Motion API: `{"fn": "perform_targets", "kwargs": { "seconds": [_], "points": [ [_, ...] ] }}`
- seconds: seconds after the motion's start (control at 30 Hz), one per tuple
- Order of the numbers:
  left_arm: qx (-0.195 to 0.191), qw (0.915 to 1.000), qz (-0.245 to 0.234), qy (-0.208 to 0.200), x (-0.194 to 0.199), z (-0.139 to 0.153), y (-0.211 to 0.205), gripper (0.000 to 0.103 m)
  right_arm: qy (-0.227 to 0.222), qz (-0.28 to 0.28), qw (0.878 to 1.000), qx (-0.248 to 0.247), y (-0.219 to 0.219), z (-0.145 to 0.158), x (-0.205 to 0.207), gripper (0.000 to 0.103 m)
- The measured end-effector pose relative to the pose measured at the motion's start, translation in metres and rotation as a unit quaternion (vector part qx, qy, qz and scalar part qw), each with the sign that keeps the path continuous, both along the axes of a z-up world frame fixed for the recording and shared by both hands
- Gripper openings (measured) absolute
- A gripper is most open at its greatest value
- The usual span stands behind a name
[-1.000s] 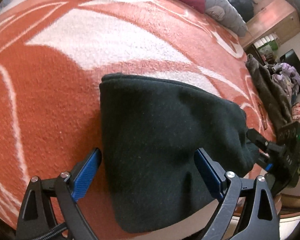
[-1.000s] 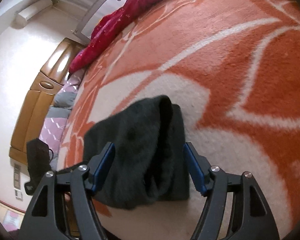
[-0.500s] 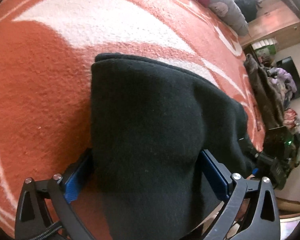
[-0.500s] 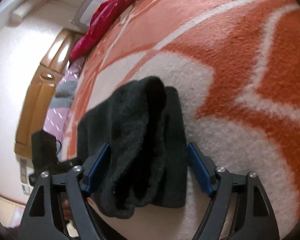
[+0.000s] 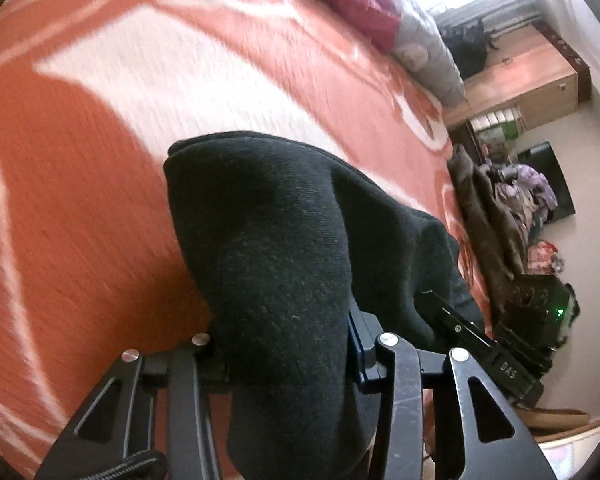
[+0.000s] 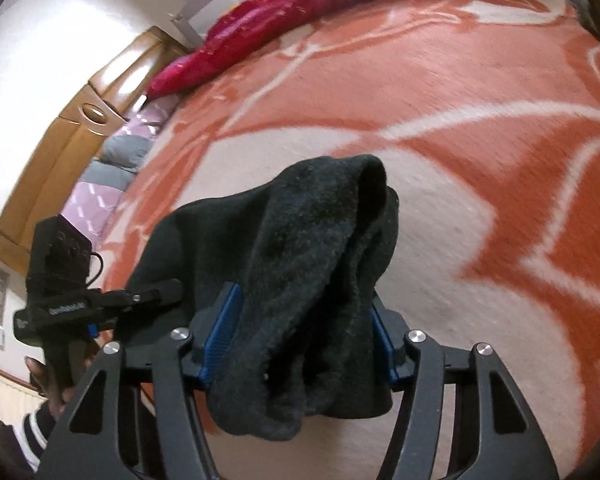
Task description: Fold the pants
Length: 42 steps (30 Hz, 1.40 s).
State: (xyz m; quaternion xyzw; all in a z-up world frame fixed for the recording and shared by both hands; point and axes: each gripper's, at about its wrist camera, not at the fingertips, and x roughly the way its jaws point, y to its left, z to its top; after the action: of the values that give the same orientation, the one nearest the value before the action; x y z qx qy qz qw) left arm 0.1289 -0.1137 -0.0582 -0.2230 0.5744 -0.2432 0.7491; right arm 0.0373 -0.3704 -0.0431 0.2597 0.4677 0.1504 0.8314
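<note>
The folded black pants (image 5: pixel 268 240) lie bunched on the orange and white blanket (image 5: pixel 80 160). My left gripper (image 5: pixel 284 344) is shut on the near left end of the pants, cloth hiding the fingertips. In the right wrist view my right gripper (image 6: pixel 300 324) is shut on the other end of the pants (image 6: pixel 307 248), which hump up and droop over the jaws. The left gripper also shows in the right wrist view (image 6: pixel 152 296), beside the pants at the left.
A magenta quilt (image 6: pixel 284 12) and grey pillows (image 5: pixel 427 56) lie along the bed's far side. A wooden headboard (image 6: pixel 68 128) stands at the left. A wooden cabinet (image 5: pixel 531 80), brown clothes (image 5: pixel 483 216) and clutter stand off the bed's right edge.
Both grippers have closed on the ends of the pants. The pants have bunched up and lifted from the blanket, and both views have tilted up.
</note>
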Motion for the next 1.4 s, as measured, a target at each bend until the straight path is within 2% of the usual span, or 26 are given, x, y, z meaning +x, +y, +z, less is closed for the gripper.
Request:
{"fn": "perform_targets", "kwargs": {
  "seconds": [0.13, 0.27, 0.33, 0.37, 0.4, 0.43, 0.5, 0.63, 0.73, 0.8, 0.9, 1.03, 1.1, 1.27, 1.4],
  "points": [
    [0.014, 0.9991, 0.033, -0.020, 0.020, 0.016, 0.028, 0.043, -0.009, 0.004, 1.000, 0.014, 0.019, 0.006, 0.021, 0.061],
    [0.069, 0.9955, 0.054, -0.037, 0.034, 0.012, 0.047, 0.048, -0.016, 0.009, 0.999, 0.026, 0.043, 0.004, 0.045, 0.061],
    [0.111, 0.9918, 0.058, -0.027, 0.044, -0.005, 0.051, 0.054, -0.008, 0.012, 1.000, 0.000, 0.055, -0.006, 0.056, 0.063],
    [0.120, 0.9912, 0.053, -0.012, 0.048, -0.018, 0.052, 0.057, 0.004, 0.012, 1.000, -0.019, 0.060, -0.014, 0.061, 0.063],
    [0.122, 0.9910, 0.053, -0.006, 0.048, -0.026, 0.051, 0.065, 0.022, 0.009, 0.999, -0.043, 0.064, -0.025, 0.066, 0.068],
    [0.124, 0.9906, 0.057, -0.005, 0.048, -0.032, 0.053, 0.072, 0.038, 0.005, 0.997, -0.060, 0.065, -0.038, 0.069, 0.078],
    [0.131, 0.9893, 0.059, -0.020, 0.045, -0.033, 0.054, 0.081, 0.033, -0.003, 0.999, -0.019, 0.052, -0.050, 0.067, 0.079],
    [0.137, 0.9888, 0.054, -0.025, 0.038, -0.029, 0.060, 0.082, 0.047, -0.014, 0.998, 0.032, 0.031, -0.047, 0.061, 0.079],
    [0.135, 0.9887, 0.063, -0.020, 0.027, -0.021, 0.068, 0.081, 0.050, -0.043, 0.997, 0.032, 0.012, -0.036, 0.052, 0.080],
    [0.141, 0.9868, 0.073, -0.033, 0.013, -0.013, 0.074, 0.081, 0.047, -0.059, 0.997, 0.026, 0.003, -0.026, 0.044, 0.080],
    [0.158, 0.9813, 0.092, -0.061, -0.011, 0.002, 0.079, 0.081, 0.031, -0.058, 0.998, -0.014, 0.009, -0.004, 0.028, 0.082],
    [0.183, 0.9726, 0.121, -0.077, -0.041, 0.011, 0.083, 0.082, 0.004, -0.072, 0.993, -0.097, 0.026, 0.015, 0.003, 0.100],
    [0.202, 0.9664, 0.131, -0.088, -0.055, 0.013, 0.079, 0.082, 0.001, -0.091, 0.987, -0.134, 0.035, 0.015, -0.017, 0.100],
    [0.250, 0.9476, 0.143, -0.139, -0.083, 0.016, 0.059, 0.084, -0.012, -0.098, 0.973, -0.207, 0.054, 0.005, -0.054, 0.100],
    [0.266, 0.9428, 0.130, -0.153, -0.098, 0.015, 0.042, 0.084, -0.027, -0.112, 0.965, -0.235, 0.063, 0.002, -0.082, 0.100]
  ]
}}
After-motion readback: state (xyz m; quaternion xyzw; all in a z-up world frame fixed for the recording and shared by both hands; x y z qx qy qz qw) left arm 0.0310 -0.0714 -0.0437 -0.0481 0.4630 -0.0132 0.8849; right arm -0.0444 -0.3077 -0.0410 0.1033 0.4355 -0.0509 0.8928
